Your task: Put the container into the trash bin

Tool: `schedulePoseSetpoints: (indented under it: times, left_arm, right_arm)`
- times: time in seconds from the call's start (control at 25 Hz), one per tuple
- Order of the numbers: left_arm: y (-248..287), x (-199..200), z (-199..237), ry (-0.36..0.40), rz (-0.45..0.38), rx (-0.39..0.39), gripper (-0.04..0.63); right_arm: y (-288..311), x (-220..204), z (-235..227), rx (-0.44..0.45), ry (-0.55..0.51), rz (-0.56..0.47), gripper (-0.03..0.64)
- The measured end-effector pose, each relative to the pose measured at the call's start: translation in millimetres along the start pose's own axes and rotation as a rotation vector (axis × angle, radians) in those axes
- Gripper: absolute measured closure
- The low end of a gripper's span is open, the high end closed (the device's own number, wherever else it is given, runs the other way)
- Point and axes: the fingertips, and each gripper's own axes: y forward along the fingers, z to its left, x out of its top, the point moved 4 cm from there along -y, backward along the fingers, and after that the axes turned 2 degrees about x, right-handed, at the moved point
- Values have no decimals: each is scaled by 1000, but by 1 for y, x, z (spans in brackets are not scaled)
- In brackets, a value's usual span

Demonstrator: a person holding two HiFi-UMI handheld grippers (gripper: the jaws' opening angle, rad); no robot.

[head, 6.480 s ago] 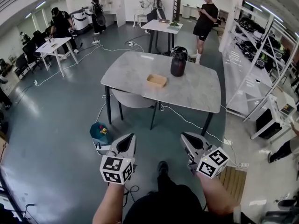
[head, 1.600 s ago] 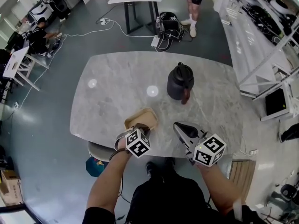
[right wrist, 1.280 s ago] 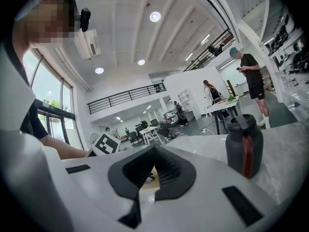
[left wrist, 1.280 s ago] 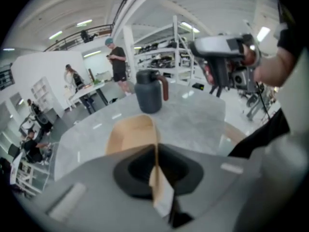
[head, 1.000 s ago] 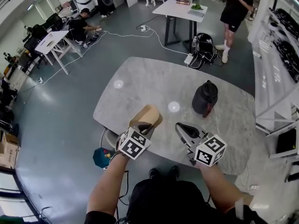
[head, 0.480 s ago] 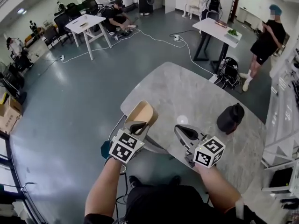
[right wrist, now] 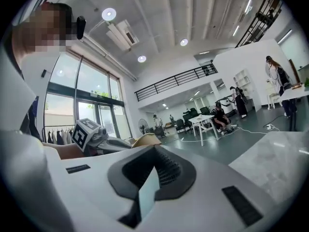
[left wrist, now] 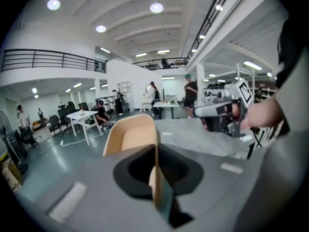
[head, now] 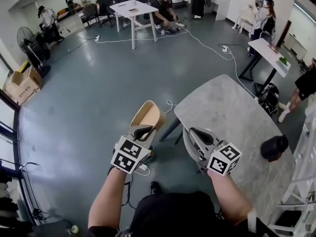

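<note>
A tan, shallow paper container (head: pixel 147 116) hangs tilted over the grey floor, left of the table. My left gripper (head: pixel 143 131) is shut on its near rim. In the left gripper view the container's wall (left wrist: pixel 130 134) stands pinched between the jaws of the left gripper (left wrist: pixel 155 170). My right gripper (head: pixel 196 132) is shut and holds nothing, over the table's near left corner. It shows at the right of the left gripper view (left wrist: pixel 222 115). The right gripper view looks past its closed jaws (right wrist: pixel 152 178) to the left gripper (right wrist: pixel 91 134) and the container (right wrist: pixel 145 140). No trash bin shows.
The grey marble table (head: pixel 222 107) lies to the right with a black jug (head: pixel 274 147) on it and a grey chair seat (head: pixel 186 144) tucked under. Cables (head: pixel 170 105) run over the floor. A white table (head: pixel 131 8) with people stands far back. Cardboard boxes (head: pixel 22 83) sit at left.
Both grippers have swung left, off the table and over the floor. The container has stayed in the left gripper and the table has slid to the right of view.
</note>
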Motion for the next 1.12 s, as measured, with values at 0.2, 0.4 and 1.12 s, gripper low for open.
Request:
schedulePoseSetpoints:
  times: [0.2,0.4,1.12]
  left_arm:
    - [-48,-54,51,-78,33,97,568]
    - [-74,-91,76,-164,59,183,568]
    - [-12,-151,81,-338,178,301,568]
  right_arm:
    - [70,-20,38,103,15,31,624]
    - [110,-38,64,206,25,92,624]
    - [163,-86,10,332,67,198,624]
